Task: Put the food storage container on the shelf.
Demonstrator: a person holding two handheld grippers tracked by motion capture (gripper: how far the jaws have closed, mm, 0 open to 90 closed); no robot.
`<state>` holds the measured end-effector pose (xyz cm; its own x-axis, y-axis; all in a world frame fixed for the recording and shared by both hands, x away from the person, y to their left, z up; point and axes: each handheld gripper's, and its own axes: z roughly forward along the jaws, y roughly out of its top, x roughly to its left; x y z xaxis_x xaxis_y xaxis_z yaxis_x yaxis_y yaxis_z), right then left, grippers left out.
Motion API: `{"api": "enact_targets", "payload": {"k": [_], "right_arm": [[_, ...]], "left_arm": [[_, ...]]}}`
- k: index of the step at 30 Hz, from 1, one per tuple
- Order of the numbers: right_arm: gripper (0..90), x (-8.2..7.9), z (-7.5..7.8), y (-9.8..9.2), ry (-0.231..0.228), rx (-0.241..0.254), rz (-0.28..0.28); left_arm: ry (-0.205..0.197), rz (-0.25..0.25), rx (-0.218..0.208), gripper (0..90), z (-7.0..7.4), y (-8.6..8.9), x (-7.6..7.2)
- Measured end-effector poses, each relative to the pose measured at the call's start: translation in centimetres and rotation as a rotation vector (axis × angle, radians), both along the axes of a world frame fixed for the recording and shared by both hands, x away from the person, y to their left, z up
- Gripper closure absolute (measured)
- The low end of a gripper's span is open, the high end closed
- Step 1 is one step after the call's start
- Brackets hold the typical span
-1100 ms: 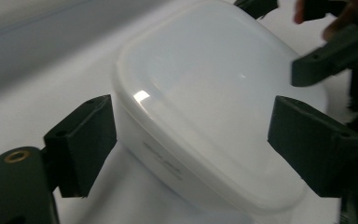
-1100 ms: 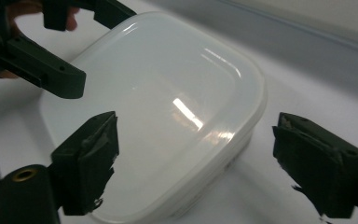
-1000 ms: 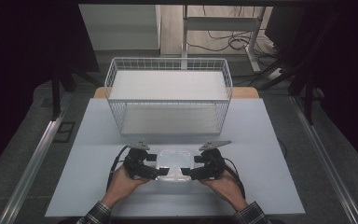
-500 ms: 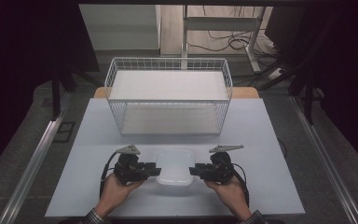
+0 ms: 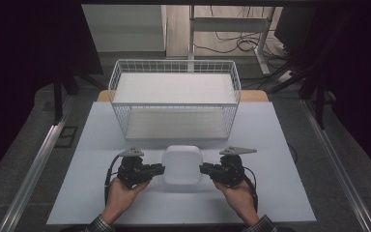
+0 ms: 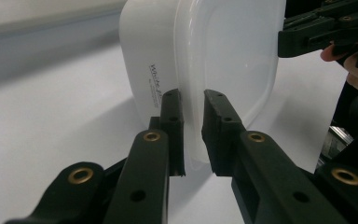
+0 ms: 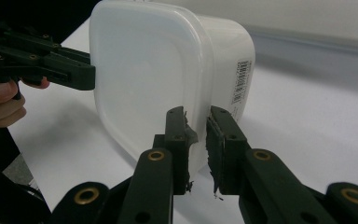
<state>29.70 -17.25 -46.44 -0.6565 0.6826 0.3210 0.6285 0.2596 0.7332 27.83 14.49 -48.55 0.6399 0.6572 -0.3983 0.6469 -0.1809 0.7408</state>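
While both grippers, left (image 5: 160,168) & right (image 5: 204,168), clamp the container (image 5: 182,164) rim at opposite edges, jaws just closed.

Dim room, grey floor (image 5: 24,159), pale table (image 5: 280,159), cables on wooden floor (image 5: 232,41) behind, dark surroundings

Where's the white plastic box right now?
In the high view, the white box sits between the left gripper and right gripper, just before the wire basket.

Pale table (image 5: 101,145) bearing a white wire basket (image 5: 174,104) beyond both grippers and a white container (image 5: 182,164) between them.
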Motion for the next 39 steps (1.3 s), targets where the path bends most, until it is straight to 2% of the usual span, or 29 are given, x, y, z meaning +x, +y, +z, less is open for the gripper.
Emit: {"api": "enact_targets", "payload": {"k": [15,32,39], "right_arm": [[78.2,1.3,3.6,1.2,-0.111,0.007,0.038],[78.5,2.8,7.4,1.5,-0.177,0.035,0.035],[78.5,3.4,9.2,1.6,-0.200,0.054,0.032]], "left_arm": [[-0.077,0.021,-0.028,79.9,3.3,1.5,0.7],[-0.144,0.045,-0.040,79.9,7.2,1.9,2.0],[-0.177,0.057,-0.042,79.9,9.3,2.0,2.6]]}}
